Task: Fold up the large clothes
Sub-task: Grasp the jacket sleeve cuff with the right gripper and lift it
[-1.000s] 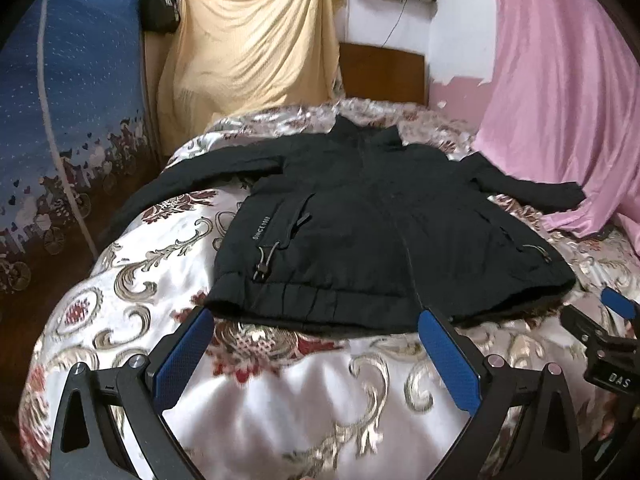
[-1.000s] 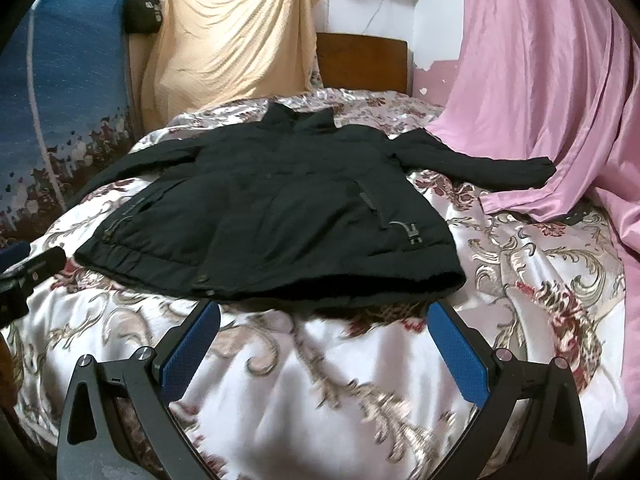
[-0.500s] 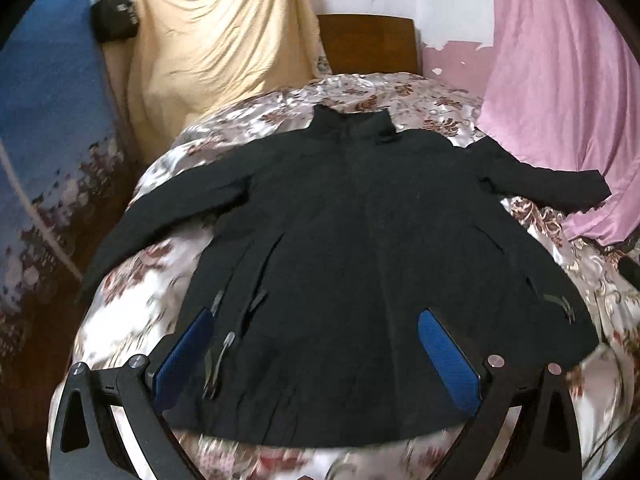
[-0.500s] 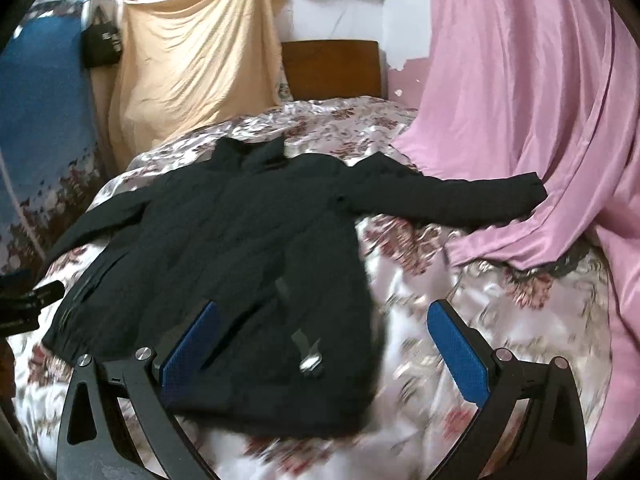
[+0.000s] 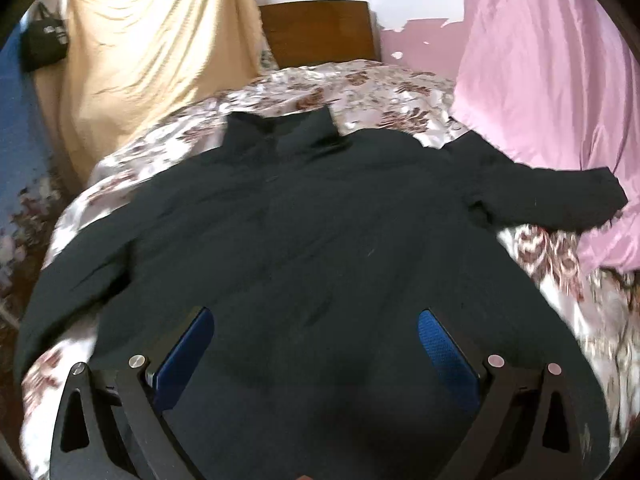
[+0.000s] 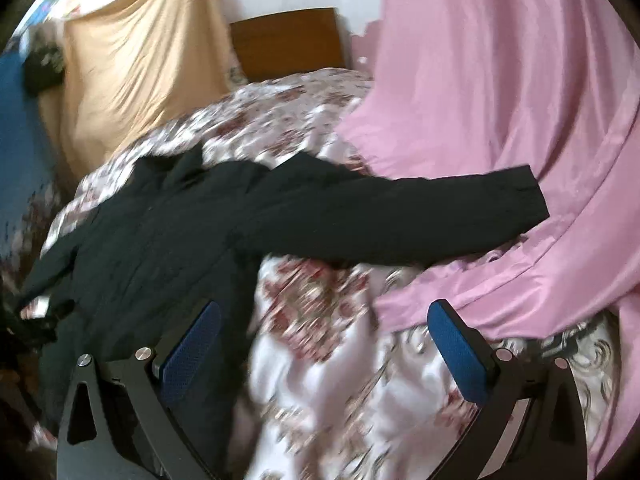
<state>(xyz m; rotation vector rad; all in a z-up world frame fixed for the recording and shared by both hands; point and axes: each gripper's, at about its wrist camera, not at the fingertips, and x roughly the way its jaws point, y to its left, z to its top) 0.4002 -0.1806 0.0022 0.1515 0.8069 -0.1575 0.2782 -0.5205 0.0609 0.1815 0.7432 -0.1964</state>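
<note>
A large black jacket [image 5: 312, 240] lies spread flat on the bed, collar toward the headboard, both sleeves stretched out sideways. My left gripper [image 5: 316, 356] is open and empty, low over the jacket's body. In the right wrist view the jacket [image 6: 152, 248] lies to the left and its right sleeve [image 6: 400, 220] reaches across to the pink cloth. My right gripper [image 6: 324, 344] is open and empty, above the floral cover just below that sleeve.
The bed has a shiny floral cover [image 6: 320, 380] and a wooden headboard [image 5: 320, 32]. A pink cloth [image 6: 500, 120] hangs at the right and spills onto the bed. A yellow sheet [image 5: 152, 60] hangs at the back left, with a black bag [image 5: 42, 46] beside it.
Both grippers have moved forward over the bed. The left now hovers over the jacket's body. The right has swung toward the right sleeve. Both stay open.
</note>
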